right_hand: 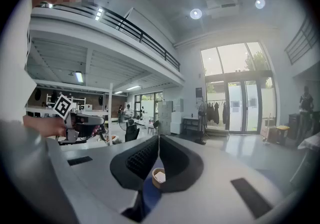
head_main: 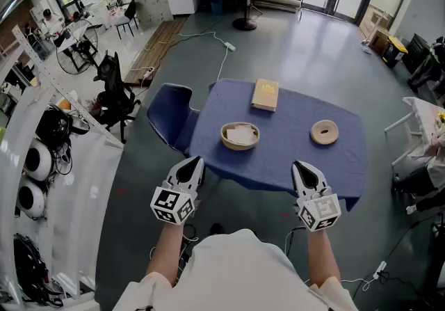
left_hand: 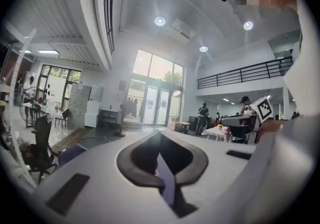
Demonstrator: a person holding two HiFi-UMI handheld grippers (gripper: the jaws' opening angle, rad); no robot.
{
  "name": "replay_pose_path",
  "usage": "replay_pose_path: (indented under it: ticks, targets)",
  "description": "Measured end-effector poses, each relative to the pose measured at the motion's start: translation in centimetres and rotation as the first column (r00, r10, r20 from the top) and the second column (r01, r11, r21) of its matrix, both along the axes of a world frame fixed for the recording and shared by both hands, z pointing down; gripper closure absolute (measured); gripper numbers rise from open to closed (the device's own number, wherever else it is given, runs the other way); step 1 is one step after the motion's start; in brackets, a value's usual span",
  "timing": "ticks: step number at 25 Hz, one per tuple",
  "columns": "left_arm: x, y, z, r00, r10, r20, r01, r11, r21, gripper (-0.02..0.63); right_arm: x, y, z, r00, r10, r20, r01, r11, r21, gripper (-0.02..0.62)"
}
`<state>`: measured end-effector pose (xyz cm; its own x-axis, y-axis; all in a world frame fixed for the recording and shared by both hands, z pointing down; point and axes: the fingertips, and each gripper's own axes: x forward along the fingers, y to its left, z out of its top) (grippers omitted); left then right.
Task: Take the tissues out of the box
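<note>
On a table with a blue cloth [head_main: 278,156], a tan tissue box [head_main: 265,94] lies flat at the far side. A beige bowl [head_main: 240,136] holding white tissue sits nearer me; it also shows small between the right jaws as the bowl [right_hand: 158,177]. My left gripper [head_main: 191,163] and right gripper [head_main: 304,167] hover side by side just short of the table's near edge, apart from every object. Both point forward with their jaws closed and nothing between them. In their own views the left gripper [left_hand: 160,135] and right gripper [right_hand: 159,139] are tipped toward the room beyond.
A round wooden ring [head_main: 324,132] lies on the table's right part. A blue chair [head_main: 169,113] stands against the table's left corner, with a black office chair [head_main: 113,91] beyond it. White machinery [head_main: 42,163] fills the left side. A cable [head_main: 221,59] runs over the floor behind.
</note>
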<state>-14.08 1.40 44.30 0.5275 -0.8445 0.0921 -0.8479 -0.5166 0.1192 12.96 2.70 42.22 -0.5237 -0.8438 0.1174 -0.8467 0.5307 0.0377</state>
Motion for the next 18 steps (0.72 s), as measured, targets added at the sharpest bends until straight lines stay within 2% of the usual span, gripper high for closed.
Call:
replay_pose_path:
  ticks: [18]
  targets:
    - [0.13, 0.92, 0.67, 1.0, 0.015, -0.007, -0.015, 1.0, -0.002, 0.598, -0.74, 0.42, 0.39, 0.999, 0.023, 0.023, -0.023, 1.0, -0.014, 0.56]
